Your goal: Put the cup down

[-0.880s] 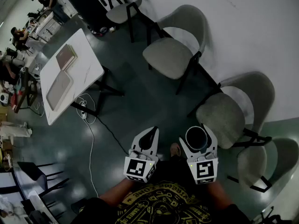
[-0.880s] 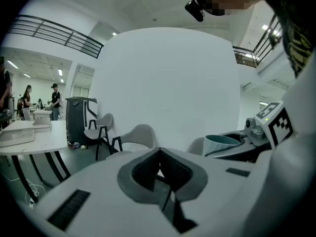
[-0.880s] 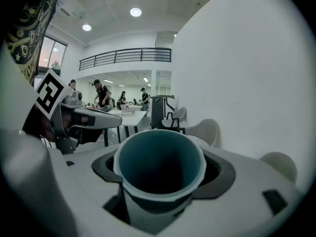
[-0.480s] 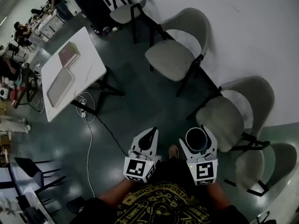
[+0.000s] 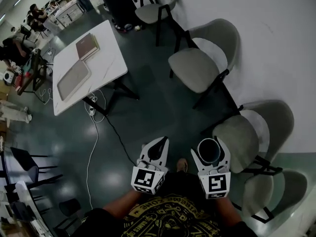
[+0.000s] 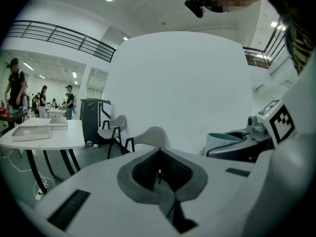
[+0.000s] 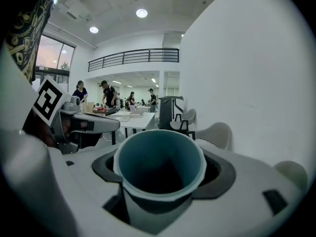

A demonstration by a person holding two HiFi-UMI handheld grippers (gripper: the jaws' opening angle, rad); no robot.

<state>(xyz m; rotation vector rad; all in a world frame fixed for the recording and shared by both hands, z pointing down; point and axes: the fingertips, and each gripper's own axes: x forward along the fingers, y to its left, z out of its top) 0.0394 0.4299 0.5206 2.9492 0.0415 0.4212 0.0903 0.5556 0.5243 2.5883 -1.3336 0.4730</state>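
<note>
1. The cup stands upright with its mouth open to the top and a blue-green inside. It is in the air over the floor, at the lower right of centre in the head view.
2. The right gripper has the cup clasped. Its fingers press on the cup's wall from both sides, just under the rim, and the dark pads wrap round it.
3. The left gripper sits just beside it, to the left in the head view. Its fingers are clenched tip to tip with nothing between them. The cup also shows at the right edge of the left gripper view.
4. Both marker cubes lie at the bottom of the head view, just above the person's black shirt with a gold print.
5. A row of pale chairs lines the white wall. One is near the cup at the right, another is above it, and a third is at the lower right.
6. At the upper left stands a white counter. A book and a flat pale tray lie on it, well apart from the cup.
7. A white cable trails over the floor below the counter.
8. People sit and stand at desks in the far upper left corner.
</note>
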